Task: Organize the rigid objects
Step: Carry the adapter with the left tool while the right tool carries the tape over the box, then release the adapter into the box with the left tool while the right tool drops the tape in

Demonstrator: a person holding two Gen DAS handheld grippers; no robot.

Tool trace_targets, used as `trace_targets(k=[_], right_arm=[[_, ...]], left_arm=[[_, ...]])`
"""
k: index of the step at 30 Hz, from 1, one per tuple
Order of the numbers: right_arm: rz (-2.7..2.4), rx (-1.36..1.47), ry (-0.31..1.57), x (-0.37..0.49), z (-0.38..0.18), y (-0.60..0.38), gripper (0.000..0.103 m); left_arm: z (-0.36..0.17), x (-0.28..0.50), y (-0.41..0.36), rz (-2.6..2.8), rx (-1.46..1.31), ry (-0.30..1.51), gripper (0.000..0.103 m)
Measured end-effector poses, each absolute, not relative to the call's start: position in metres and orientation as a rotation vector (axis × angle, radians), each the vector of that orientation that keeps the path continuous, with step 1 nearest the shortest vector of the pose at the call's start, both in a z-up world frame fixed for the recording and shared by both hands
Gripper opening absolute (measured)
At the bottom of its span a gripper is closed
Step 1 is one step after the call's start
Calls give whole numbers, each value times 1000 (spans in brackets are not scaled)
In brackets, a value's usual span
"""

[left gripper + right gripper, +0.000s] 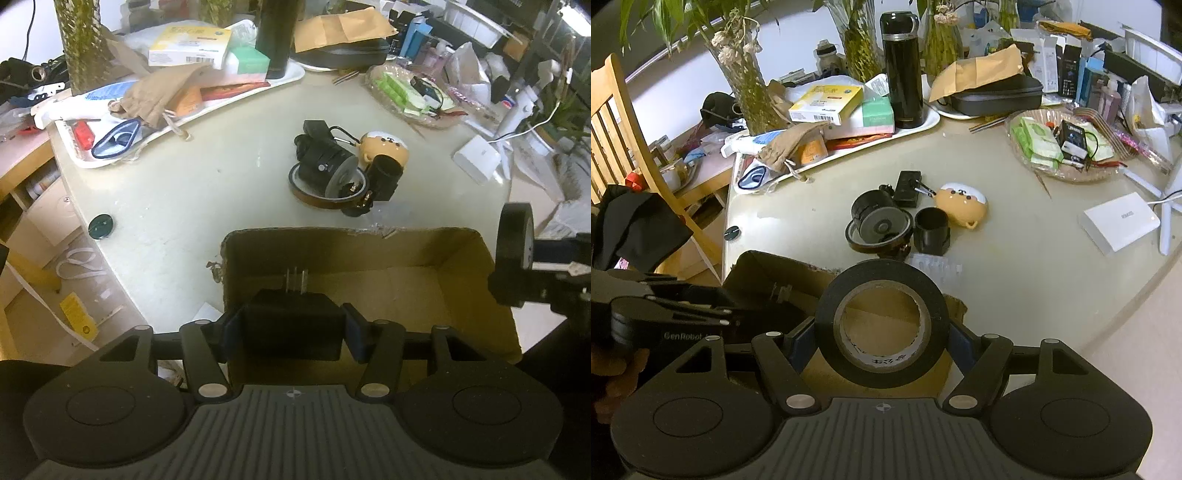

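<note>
Both hands carry a load over the open cardboard box [480, 295] at the near edge of the table [184, 192], and the coming drop turns on how each load sits above that opening. The left gripper [291, 332] has its jaws clamped on a black plug adapter [291, 325], prongs pointing away from the camera and downward, already low inside the box mouth at its left end. The right gripper [882, 332] has its jaws closed on a black tape roll [882, 325], held on edge with its hole facing the camera and its axis running near to far; it hangs above the box's right side, seemingly just over the rim. The left load looks the nearer to being let go.

As far as the left wrist view shows, the box floor is bare cardboard with nothing lying in it yet.

Farther out on the table a small pile waits: a black lens-like cylinder [871, 218] resting in a brown tape ring [857, 240], a black cup-shaped holder [931, 229] just right of it, and a yellow cartoon case [964, 203] beyond. A white tray [923, 125] at the far left holds boxes and a black flask [901, 70]
</note>
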State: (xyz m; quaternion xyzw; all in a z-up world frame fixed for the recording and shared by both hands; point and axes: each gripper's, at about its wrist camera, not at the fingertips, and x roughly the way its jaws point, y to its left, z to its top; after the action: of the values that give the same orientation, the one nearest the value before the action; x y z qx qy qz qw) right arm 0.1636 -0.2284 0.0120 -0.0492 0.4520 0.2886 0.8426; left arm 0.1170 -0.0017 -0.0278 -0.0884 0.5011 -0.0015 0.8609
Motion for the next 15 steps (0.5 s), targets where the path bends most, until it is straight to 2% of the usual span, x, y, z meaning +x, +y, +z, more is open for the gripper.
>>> trace_targets(k=[15], right_arm=[[631,-107,1007,163,-6,-226,75]], left_arm=[[-4,99,3,-94,-171,988,55]])
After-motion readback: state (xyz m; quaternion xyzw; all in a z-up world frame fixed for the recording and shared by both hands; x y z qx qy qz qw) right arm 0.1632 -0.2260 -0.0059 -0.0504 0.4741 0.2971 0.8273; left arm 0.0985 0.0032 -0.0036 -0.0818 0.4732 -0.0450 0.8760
